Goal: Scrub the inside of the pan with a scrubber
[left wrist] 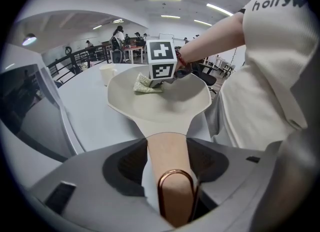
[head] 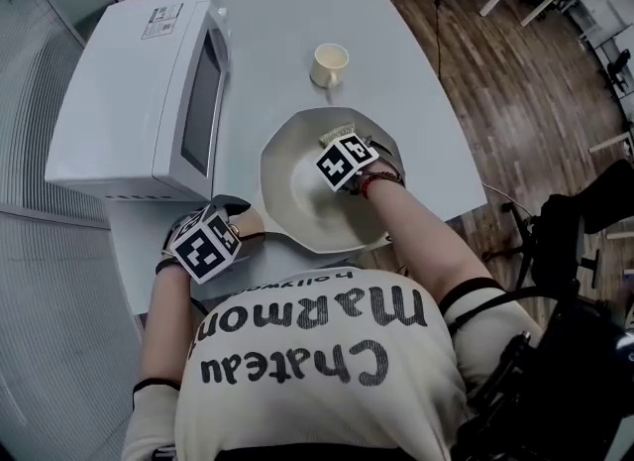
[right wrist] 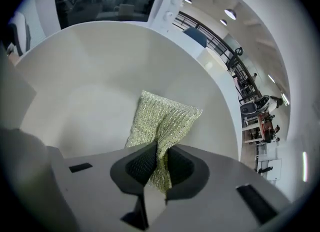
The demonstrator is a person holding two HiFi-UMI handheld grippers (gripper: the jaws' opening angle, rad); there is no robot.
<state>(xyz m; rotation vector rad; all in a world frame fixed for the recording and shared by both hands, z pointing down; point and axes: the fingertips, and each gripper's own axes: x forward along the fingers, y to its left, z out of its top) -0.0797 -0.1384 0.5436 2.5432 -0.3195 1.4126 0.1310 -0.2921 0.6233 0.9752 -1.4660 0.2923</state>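
Your left gripper [left wrist: 167, 148] has its fingers closed on the pan's handle [left wrist: 167, 171]; slacken that hold and the pan [left wrist: 155, 110] may twist on the tabletop [head: 297, 13] under scrubbing; inside the bowl, your right gripper [right wrist: 157, 162] pinches only one end of the scrubber [right wrist: 164, 118], so hard strokes could tug it free; beyond, the cup [head: 329, 62] stands near the rim.
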